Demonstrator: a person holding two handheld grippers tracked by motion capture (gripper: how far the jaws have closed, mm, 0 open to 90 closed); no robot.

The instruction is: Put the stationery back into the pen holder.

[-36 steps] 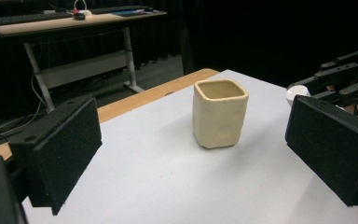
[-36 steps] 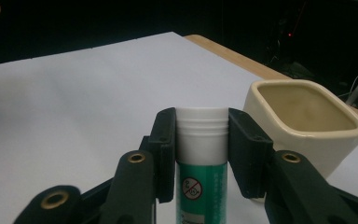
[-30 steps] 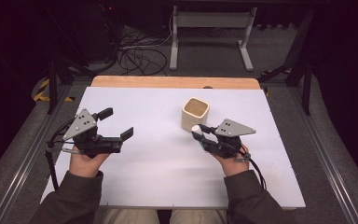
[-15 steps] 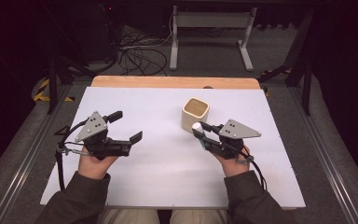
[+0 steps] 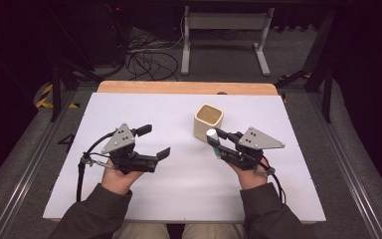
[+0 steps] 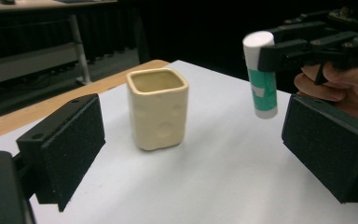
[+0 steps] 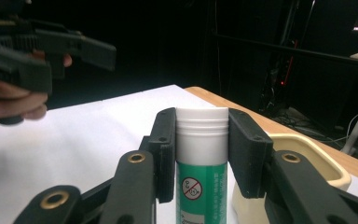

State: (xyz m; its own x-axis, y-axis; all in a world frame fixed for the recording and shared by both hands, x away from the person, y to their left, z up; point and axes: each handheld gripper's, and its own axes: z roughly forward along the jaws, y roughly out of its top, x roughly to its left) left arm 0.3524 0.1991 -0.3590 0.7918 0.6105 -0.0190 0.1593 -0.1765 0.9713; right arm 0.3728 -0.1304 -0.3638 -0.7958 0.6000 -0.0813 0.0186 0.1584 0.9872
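A flat white table top [image 5: 179, 199], matt and smooth, with a strip of pale wood along its far edge, takes up most of the high view. On it, right of centre and toward the far side, stands a cream cup [image 5: 208, 121]: glazed ceramic, squarish with rounded corners, shallow dimples pressed into its walls, its open mouth facing up.

The left gripper [image 5: 154, 142], black plastic with a grey three-cornered plate on top, hangs above the table's left half. Its jaws are spread wide with nothing between them; the pads [image 6: 70, 144] are rough, foam-like black blocks, and they frame the cup from a distance.

The right gripper [image 5: 215, 141] sits just on the near side of the cup, its jaws clamped on a glue stick [image 7: 202, 158]. The stick is a smooth cylinder, green-bodied with a white ribbed cap and a white base. Its long axis runs upright, cap end topmost; it hangs clear above the table, close beside the cup's near right wall, gripped at the cap.
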